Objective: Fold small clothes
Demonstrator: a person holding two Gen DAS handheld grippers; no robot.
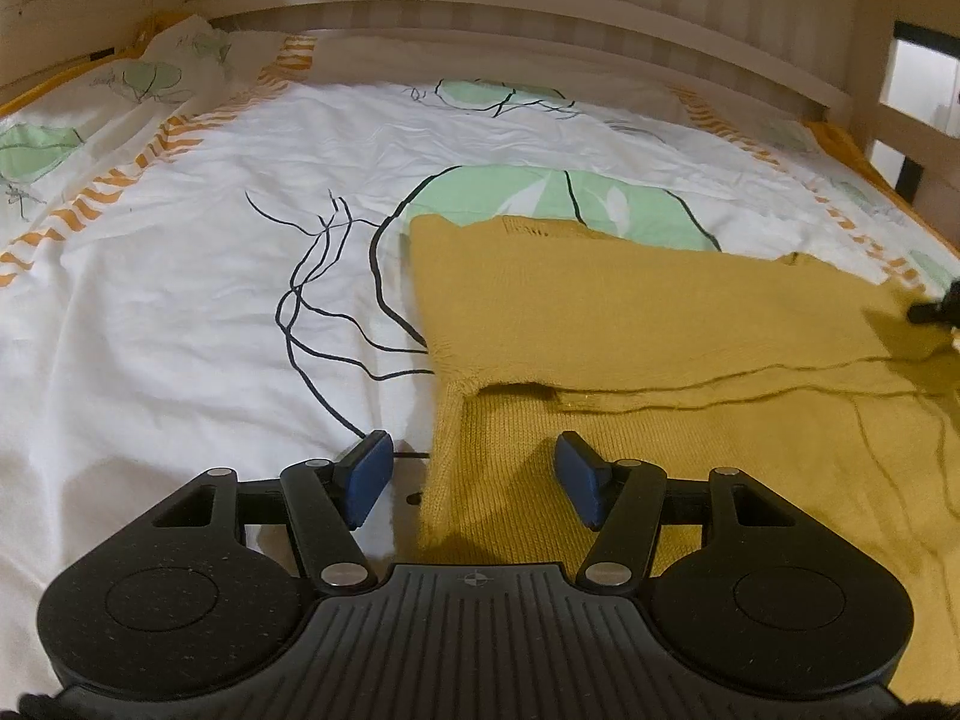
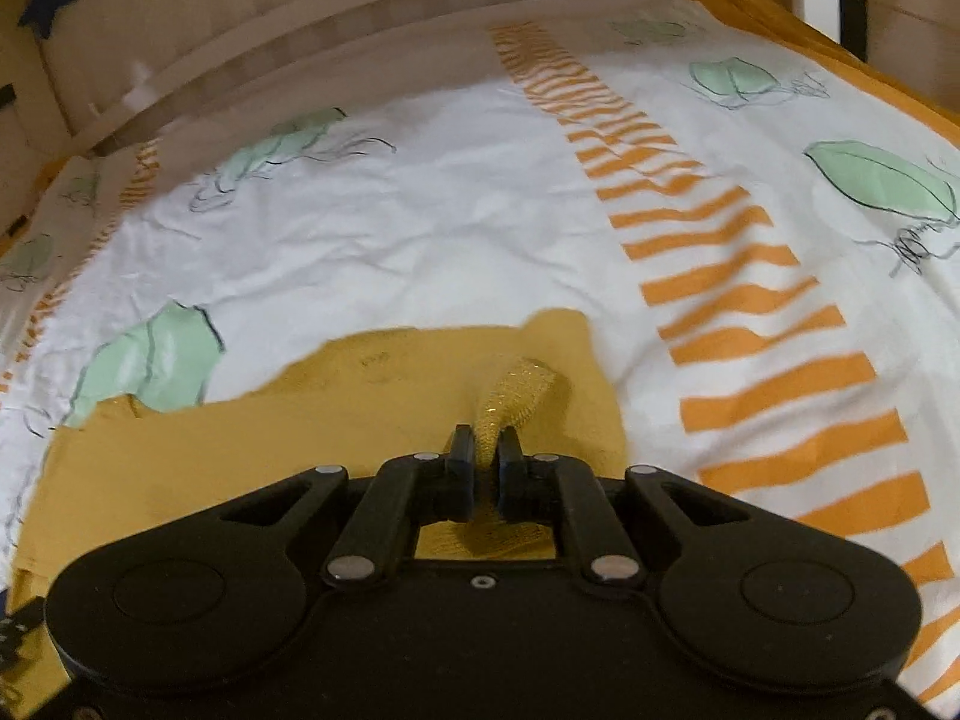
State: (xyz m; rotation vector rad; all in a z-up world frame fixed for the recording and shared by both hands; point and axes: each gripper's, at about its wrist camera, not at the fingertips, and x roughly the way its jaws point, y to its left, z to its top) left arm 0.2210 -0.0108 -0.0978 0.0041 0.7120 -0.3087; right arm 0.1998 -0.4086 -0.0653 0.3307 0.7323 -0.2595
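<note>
A mustard-yellow knit sweater [image 1: 648,324] lies on the patterned bed sheet, with a folded layer across its upper part. My left gripper [image 1: 474,468] is open, its blue pads [image 1: 366,480] straddling the sweater's left edge just above the sheet. In the right wrist view the sweater [image 2: 252,450] spreads to the left. My right gripper [image 2: 485,456] is shut on a lifted strip of the sweater's fabric [image 2: 516,390]. The right gripper's tip also shows at the right edge of the left wrist view [image 1: 936,309].
The bed sheet [image 1: 180,300] is white with green leaf prints and orange striped bands [image 2: 750,312]. A wooden slatted bed rail [image 1: 540,18] runs along the far side and the right. A crumpled pillow or sheet corner [image 1: 180,60] lies at the far left.
</note>
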